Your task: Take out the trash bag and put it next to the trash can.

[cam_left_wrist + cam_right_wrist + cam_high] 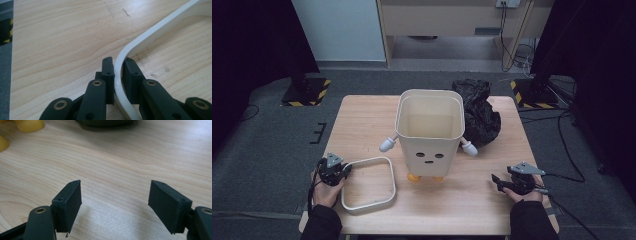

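High view, table: a wooden table [362, 120] bears a cream bin [429, 134] shaped like a character, with a face, stub arms and yellow feet.
High view, ring: a white rim ring [368, 185], likely the bin's bag-holding collar, lies flat near the front left, just beside the bin.
High view, bag: a crumpled black plastic bag [479, 112] sits behind the bin's right side, touching it.
High view, hands: the left gripper [332, 170] is at the ring's near-left corner; the right gripper [507, 181] rests well apart, front right.
Left gripper view, grip: the jaws are closed onto the ring's [130, 47] curved corner, one inside, one outside.
Left gripper view, handling: thin, stiff, light plastic by its look; smooth, so it may swivel when held at one corner.
Right gripper view, state: the jaws stand wide apart, holding nothing, over bare wood.
Right gripper view, surroundings: a yellow foot [28, 125] shows at top left; nothing blocks this side.
Judgement, obstacle: the bin's left stub arm juts towards the ring's likely path upwards.
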Available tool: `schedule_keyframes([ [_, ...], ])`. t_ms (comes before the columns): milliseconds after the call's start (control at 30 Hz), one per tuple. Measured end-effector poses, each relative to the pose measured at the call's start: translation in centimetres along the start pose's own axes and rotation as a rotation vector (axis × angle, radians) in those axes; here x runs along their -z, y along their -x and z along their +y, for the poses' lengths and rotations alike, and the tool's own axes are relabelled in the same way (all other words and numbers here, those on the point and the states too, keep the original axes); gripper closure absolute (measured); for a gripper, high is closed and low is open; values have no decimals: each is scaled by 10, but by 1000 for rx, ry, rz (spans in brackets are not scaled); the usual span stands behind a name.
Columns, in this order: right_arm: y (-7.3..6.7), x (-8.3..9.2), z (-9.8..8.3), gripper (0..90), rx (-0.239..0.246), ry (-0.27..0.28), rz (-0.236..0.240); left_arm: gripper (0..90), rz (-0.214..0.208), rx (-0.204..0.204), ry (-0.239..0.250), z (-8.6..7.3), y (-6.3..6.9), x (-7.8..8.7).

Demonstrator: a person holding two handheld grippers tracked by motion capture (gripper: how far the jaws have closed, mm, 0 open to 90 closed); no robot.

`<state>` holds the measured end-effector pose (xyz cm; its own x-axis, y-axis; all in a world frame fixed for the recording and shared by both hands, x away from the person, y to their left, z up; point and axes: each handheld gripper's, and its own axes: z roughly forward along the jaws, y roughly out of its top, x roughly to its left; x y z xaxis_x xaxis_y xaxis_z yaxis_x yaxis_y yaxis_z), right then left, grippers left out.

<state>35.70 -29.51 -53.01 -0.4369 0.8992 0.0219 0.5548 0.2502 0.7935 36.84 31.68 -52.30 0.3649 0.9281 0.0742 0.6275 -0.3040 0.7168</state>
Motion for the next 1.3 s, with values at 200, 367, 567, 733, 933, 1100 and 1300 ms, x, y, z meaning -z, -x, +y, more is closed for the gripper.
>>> schedule_keyframes([
  [200,0,-4,-3,267,17,-46,-9,798,58,56,-13,-4,4,6],
  [367,-1,-5,-3,263,22,-58,-13,796,69,70,-22,-10,8,15],
  [567,0,-5,-4,248,22,-75,-21,720,-15,1,53,-23,6,31],
  [733,0,-4,-4,245,23,-75,-24,657,-49,-48,112,-22,0,33],
  [933,1,-5,-4,226,9,-80,-23,640,-89,-96,105,-16,-4,25],
  [1100,1,-5,-4,220,10,-81,-26,638,-114,-110,99,-14,-6,22],
  [1300,0,-5,-4,211,5,-82,-30,656,-148,-115,89,-15,-11,20],
])
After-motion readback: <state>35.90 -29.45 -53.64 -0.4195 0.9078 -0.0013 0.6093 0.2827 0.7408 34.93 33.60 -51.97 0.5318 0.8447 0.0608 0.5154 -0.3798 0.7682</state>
